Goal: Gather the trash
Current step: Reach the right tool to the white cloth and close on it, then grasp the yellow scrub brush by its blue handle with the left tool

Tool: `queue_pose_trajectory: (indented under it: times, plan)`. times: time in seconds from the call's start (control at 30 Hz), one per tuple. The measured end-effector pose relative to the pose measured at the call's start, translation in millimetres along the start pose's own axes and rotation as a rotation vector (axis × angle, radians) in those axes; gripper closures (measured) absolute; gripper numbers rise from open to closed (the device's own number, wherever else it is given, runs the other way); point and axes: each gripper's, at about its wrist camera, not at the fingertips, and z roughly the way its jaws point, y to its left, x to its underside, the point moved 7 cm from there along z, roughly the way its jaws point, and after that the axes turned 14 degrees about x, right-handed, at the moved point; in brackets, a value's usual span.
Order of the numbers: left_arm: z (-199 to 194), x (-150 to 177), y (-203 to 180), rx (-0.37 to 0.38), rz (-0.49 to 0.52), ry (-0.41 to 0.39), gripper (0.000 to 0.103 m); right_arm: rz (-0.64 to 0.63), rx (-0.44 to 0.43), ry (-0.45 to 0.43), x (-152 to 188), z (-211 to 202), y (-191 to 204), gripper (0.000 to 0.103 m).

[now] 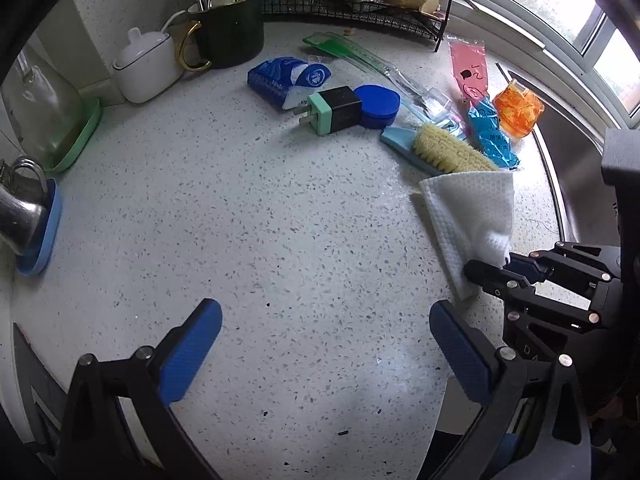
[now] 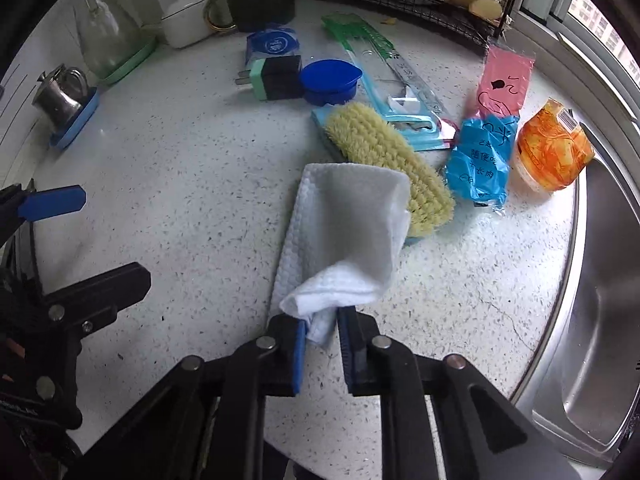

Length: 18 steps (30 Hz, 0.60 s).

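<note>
A white textured wipe [image 2: 344,240] lies crumpled on the speckled counter, its far edge over a yellow-bristled scrub brush [image 2: 384,160]. My right gripper [image 2: 322,330] is shut on the wipe's near corner, and the same gripper [image 1: 498,270] shows at the right of the left wrist view, holding the wipe [image 1: 472,216]. My left gripper [image 1: 324,344] hangs open over bare counter, nothing between its fingers. Wrappers lie beyond: a blue packet [image 2: 480,160], a pink packet [image 2: 504,80], an orange cup [image 2: 554,152] and a green-clear package [image 2: 380,60].
A charger plug [image 2: 276,78], blue lid [image 2: 330,80] and tissue pack [image 2: 272,44] sit mid-counter. A dark utensil mug [image 1: 228,36], white jar [image 1: 146,66], glass bottle on a green tray [image 1: 76,144] and metal pot [image 1: 20,212] line the back left. The steel sink [image 2: 592,280] lies right.
</note>
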Motion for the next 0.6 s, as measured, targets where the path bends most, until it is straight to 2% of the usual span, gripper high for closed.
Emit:
queue_pose_trajectory:
  times: [0.1, 0.33, 0.43, 0.6]
  plan:
    - [0.8, -2.7, -6.8, 0.003, 0.022, 0.008, 0.0, 0.011, -0.031, 0.016, 5.6, -2.8, 0.8, 0.097]
    - [5.4, -29.1, -34.3, 0.038, 0.118, 0.011, 0.0, 0.089, -0.024, -0.009, 8.8, -28.8, -54.0, 0.097]
    - [12.6, -48.3, -50.4, 0.032, 0.232, 0.03, 0.0, 0.152, -0.015, -0.008, 9.7, -32.9, -80.9, 0.097]
    - [24.9, -79.0, -77.6, 0.037, 0.495, 0.057, 0.0, 0.244, 0.0, 0.007, 12.8, -31.7, -121.8, 0.097]
